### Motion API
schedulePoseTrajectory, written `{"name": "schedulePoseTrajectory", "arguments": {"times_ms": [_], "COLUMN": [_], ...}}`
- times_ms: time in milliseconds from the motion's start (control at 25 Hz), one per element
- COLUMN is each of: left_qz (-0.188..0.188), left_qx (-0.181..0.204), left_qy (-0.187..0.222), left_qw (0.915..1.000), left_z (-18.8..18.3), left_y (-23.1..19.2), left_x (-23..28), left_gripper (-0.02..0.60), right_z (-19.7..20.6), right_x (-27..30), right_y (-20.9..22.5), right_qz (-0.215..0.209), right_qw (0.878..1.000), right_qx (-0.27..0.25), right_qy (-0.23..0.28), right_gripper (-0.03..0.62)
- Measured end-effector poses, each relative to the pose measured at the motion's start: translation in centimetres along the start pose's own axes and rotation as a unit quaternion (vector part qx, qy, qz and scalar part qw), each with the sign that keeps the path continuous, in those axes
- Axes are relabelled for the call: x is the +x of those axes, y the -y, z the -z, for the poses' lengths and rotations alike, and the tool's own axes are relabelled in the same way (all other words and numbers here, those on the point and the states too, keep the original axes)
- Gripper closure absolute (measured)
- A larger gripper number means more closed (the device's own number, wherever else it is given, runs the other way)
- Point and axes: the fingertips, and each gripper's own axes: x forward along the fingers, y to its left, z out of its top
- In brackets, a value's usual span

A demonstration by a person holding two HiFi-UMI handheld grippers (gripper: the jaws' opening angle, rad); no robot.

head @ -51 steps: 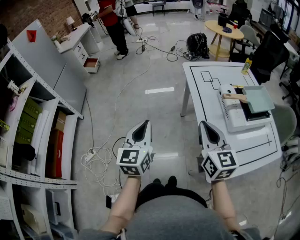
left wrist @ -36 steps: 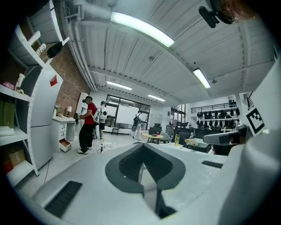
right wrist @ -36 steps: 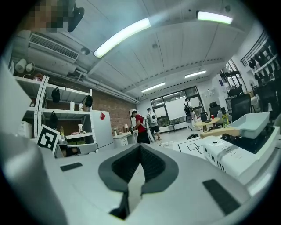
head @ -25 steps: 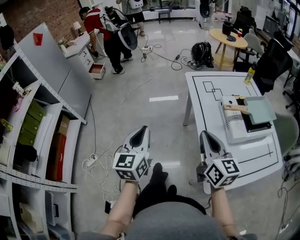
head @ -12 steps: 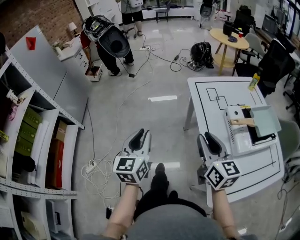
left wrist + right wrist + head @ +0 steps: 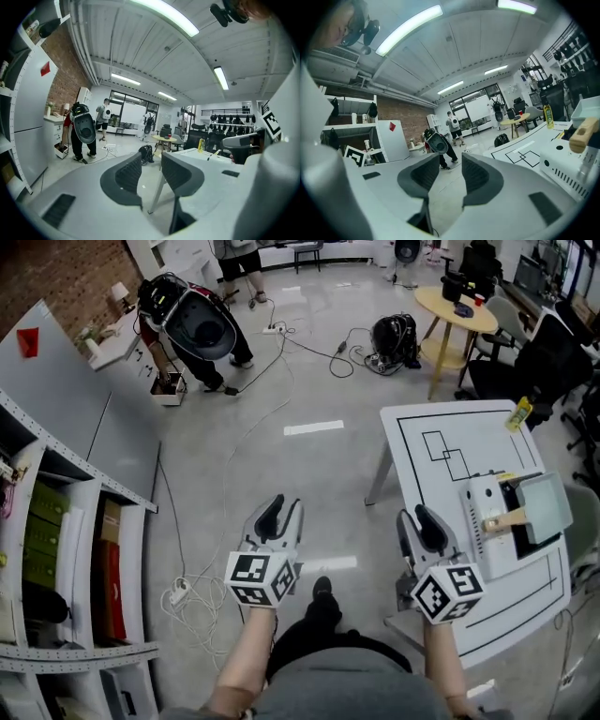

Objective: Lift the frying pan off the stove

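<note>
the frying pan (image 6: 547,506) sits on the white stove (image 6: 485,512) at the right side of the tabletop (image 6: 441,442), close to its right edge and well apart from both tongs. it is a square, straight-walled pan, stiff and most likely metal. it should not flex, but its weight will hang out beyond the wooden handle (image 6: 507,520), so the far end will want to dip once it is lifted. the handle sticks out leftward over the stove's top and looks like the place to take hold. wood is less slippery than the pan wall, and a grip close to where the handle joins the pan would shorten the lever. the second tongs could steady the opposite rim.

the left tongs (image 6: 278,509) and right tongs (image 6: 420,519) are both held over the floor, jaws parted with nothing between them, and both have just been opening. the right tongs hang just beside the tabletop's near left edge.

the floor ahead is open, with cables (image 6: 184,589) to the left near the shelving (image 6: 66,549). there is free air above the pan for the lift. a yellow bottle (image 6: 518,412) stands farther back on the tabletop, away from the pan. the risks i see are the tabletop's right edge just beyond the stove, and dragging the stove if the pan catches.
</note>
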Motion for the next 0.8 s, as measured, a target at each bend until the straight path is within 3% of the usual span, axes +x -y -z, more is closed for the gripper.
{"name": "schedulePoseTrajectory", "arguments": {"times_ms": [360,800], "left_qz": [0.075,0.174], "left_qx": [0.026,0.046], "left_qy": [-0.003,-0.025], "left_qw": [0.9968,0.9834], "left_z": [-2.0,-1.7], "left_y": [-1.5,2.1], "left_x": [7.8,15.0], "left_gripper": [0.453,0.447], "right_z": [-0.9,-2.9], "right_x": [4.2,3.9], "right_y": [2.1,5.0], "right_qz": [0.069,0.143], "right_qw": [0.997,0.988], "right_qx": [0.018,0.019], "right_qy": [0.011,0.049], "right_gripper": [0.448,0.445]}}
